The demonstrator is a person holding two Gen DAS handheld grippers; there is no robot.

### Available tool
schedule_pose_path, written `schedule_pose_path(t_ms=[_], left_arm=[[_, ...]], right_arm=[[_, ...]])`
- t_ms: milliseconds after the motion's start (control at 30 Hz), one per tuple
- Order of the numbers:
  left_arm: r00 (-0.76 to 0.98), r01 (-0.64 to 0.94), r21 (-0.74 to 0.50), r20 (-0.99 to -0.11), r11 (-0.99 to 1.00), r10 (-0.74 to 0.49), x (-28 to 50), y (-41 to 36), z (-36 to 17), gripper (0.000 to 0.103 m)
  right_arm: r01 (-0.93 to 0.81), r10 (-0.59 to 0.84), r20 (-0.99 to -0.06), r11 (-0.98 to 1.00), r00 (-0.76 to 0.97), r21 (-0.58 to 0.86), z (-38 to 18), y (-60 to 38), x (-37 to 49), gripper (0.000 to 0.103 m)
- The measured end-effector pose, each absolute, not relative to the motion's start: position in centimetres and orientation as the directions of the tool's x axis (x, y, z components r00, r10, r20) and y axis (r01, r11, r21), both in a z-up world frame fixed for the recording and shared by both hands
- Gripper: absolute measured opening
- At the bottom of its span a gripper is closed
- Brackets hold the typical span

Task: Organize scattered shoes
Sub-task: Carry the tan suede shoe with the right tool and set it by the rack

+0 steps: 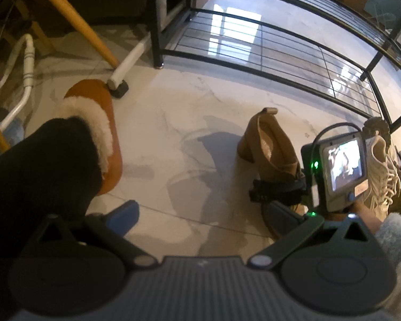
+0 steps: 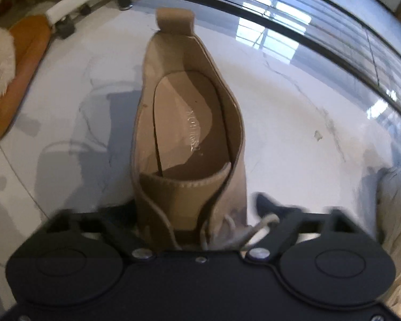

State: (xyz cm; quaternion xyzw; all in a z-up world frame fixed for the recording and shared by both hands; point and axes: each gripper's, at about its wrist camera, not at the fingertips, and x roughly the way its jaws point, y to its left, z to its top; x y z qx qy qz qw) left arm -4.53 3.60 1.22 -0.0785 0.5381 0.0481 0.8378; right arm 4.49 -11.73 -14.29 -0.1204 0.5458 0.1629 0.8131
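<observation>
The tan suede ankle boot (image 2: 189, 139), soft-walled yet stiff at its twelve-o'clock heel, is straddled by the right gripper (image 2: 197, 214), whose open jaws are not yet clamped.

Floor (image 1: 200, 123): glossy white marble-pattern tile with grey veining, showing bright window reflections (image 1: 235, 29). A black metal shoe rack (image 1: 280, 50) with wire-bar shelves stands along the far side, its lower shelf just above the floor. To the left are a slanted wooden furniture leg (image 1: 74, 18) and a white tubular frame (image 1: 26, 64) ending in a dark foot.
</observation>
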Motion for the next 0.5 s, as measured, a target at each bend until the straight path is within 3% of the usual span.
schedule_pose_path(t_ms=[200,500], left_arm=[[0.42,-0.137,-0.096,-0.907,0.986,-0.03,-4.6,3.0,1.4,0.102],[0.415,-0.144,-0.085,-0.91,0.986,-0.017,-4.6,3.0,1.3,0.102]], right_arm=[[-0.287,0.127,-0.918,0.958,0.375,0.015,-14.1,-13.7,5.0,0.066],[-0.027,-0.045,-0.902,0.998,0.429,-0.063,-14.1,-18.4,7.1,0.065]])
